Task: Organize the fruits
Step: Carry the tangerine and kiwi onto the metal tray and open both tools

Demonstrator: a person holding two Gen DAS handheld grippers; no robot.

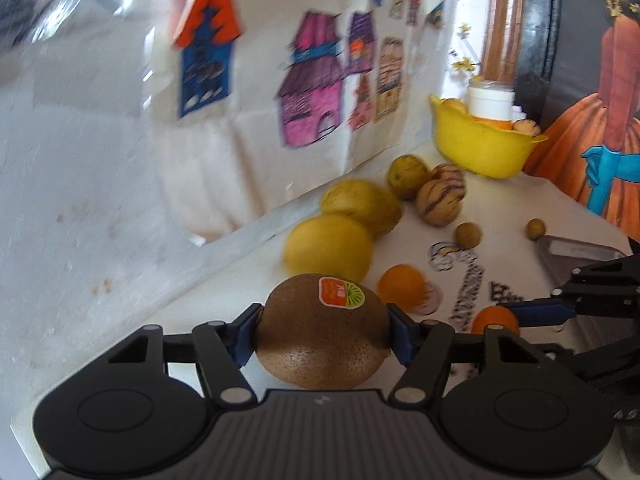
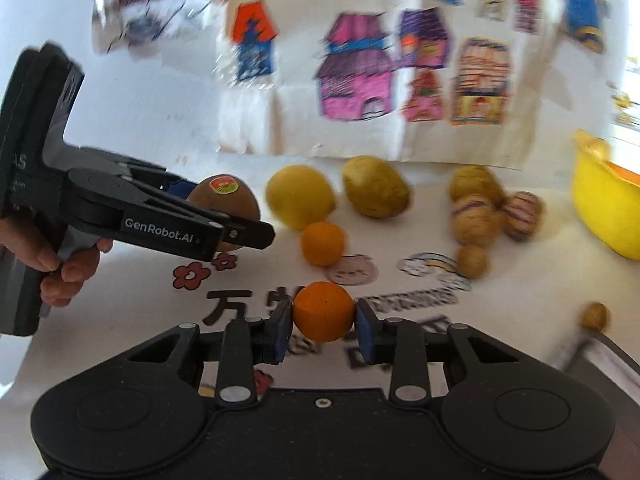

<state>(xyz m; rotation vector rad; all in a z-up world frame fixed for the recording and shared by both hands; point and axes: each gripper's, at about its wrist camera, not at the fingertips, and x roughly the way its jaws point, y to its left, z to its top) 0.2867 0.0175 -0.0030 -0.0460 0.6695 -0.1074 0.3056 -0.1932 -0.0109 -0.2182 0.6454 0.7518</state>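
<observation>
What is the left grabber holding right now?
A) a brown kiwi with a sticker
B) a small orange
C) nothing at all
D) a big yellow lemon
A: the left gripper has its blue pads pressed on both sides of the brown kiwi with the sticker on top, while the small orange sits in the right gripper.

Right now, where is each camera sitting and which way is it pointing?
Left wrist: on the left tongs, looking down along them at the held kiwi and the yellow bowl; the right tongs enter from the right.
Right wrist: on the right tongs, which grip a small orange; a hand holds the left tongs.
Shared: kiwi, small orange, bowl, house drawings.
</observation>
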